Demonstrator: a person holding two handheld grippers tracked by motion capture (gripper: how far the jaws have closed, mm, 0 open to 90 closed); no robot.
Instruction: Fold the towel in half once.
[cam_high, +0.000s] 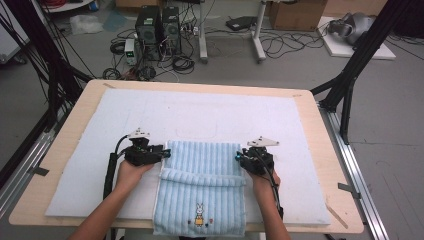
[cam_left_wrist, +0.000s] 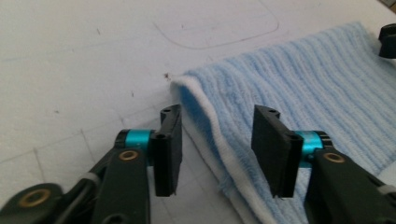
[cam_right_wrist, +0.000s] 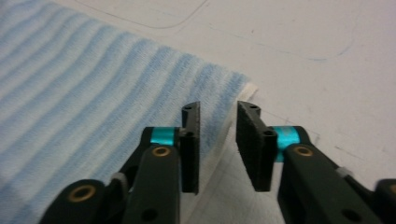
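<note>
Both forearms come in from below. Left gripper (cam_high: 165, 152) points right, jaws apart, nothing pinched. Right gripper (cam_high: 238, 157) points left, jaws narrower but parted, nothing pinched. Hands level with each other, well apart.

towel's (cam_high: 200, 187) near end cut off

My bench (cam_high: 70, 135) is pale wood, and a white mat (cam_high: 210, 112) covers most of its top, with a faint rounded outline drawn on it near the middle. Beyond the bench's far edge, at the upper left of the frame, two black computer towers (cam_high: 159, 27) stand on the grey floor among tangled cables (cam_high: 182, 62). A cardboard box (cam_high: 297, 14) sits at the upper right, behind white desk legs (cam_high: 259, 40).
</note>
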